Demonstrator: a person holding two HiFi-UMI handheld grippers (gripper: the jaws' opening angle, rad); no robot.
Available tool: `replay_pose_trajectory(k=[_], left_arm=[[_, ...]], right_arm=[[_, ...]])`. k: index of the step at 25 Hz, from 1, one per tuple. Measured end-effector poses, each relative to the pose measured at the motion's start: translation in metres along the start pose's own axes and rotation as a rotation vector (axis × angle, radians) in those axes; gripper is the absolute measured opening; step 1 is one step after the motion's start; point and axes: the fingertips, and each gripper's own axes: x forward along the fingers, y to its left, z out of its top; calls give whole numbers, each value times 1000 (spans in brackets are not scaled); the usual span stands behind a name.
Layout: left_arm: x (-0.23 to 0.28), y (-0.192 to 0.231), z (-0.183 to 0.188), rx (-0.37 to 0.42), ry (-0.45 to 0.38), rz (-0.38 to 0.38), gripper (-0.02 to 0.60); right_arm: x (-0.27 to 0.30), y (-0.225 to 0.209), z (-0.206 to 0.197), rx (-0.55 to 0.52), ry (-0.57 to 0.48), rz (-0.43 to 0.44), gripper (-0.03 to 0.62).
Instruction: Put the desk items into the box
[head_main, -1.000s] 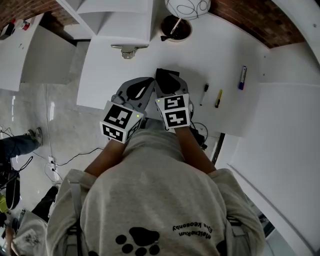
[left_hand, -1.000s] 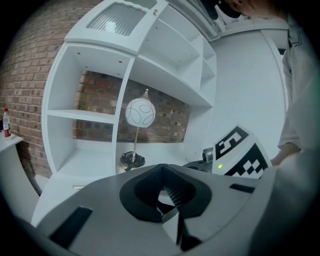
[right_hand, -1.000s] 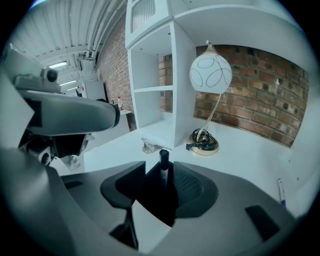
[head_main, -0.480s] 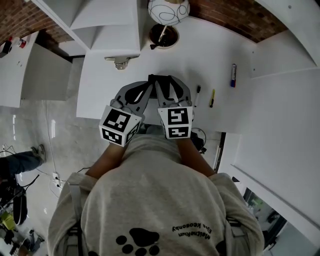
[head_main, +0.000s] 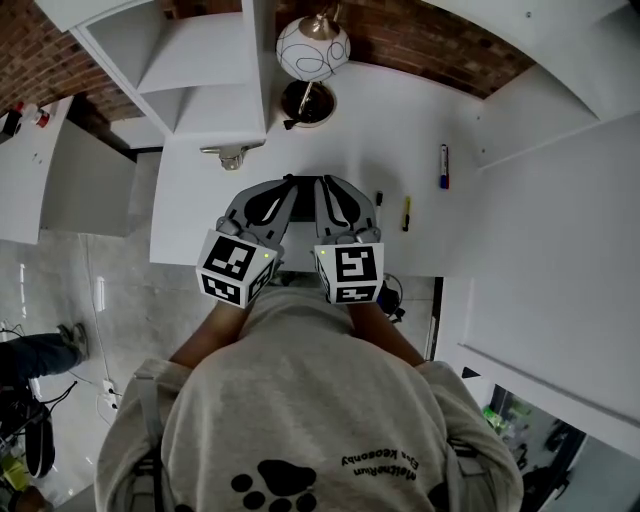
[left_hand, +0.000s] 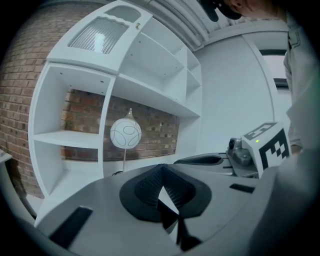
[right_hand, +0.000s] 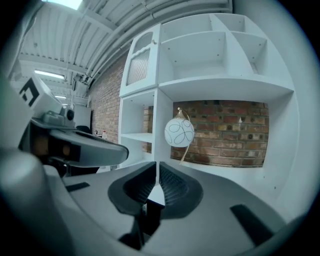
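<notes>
- Hovering side by side just in front of the person's chest, both tools point out over the near edge of the desk (head_main: 400, 120) toward the lamp (head_main: 312, 48)
- Left gripper (left_hand: 161, 170): pads meet at the tips, with nothing between them
- Right gripper (right_hand: 156, 167): its jaws have just been closing and now stand all but together, also empty
- Task items lie on the desk to the right of the grippers: a black pen (head_main: 379, 198) and a yellow pen (head_main: 406, 213) near each other, and a blue-capped marker (head_main: 444, 166) further back, well apart from them
- A small metallic object (head_main: 232, 156) sits off to the left by the shelf unit (too small to identify)
- No view shows the box, so where the items should end up cannot be told
- Nothing looks packed yet; the step in hand seems to be choosing and reaching for a first item, and the black pen is the nearest candidate for the right gripper
- To do it well: spread the jaws before descending, turn the wrist so the pads cross the pen's barrel rather than run along it, close near its middle, and lift only once it sits firm
</notes>
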Motion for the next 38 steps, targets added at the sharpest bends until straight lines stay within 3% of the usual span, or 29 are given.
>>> replay_pose_trajectory(k=[16, 28, 38], left_arm=[[13, -34, 23, 44, -61, -71, 8], [58, -90, 18, 60, -49, -182, 8], [83, -117, 13, 70, -39, -231, 8]], right_arm=[[-45, -29, 24, 30, -101, -80, 17], [-84, -91, 4, 50, -81, -211, 16], [-104, -127, -9, 61, -77, -279, 16]])
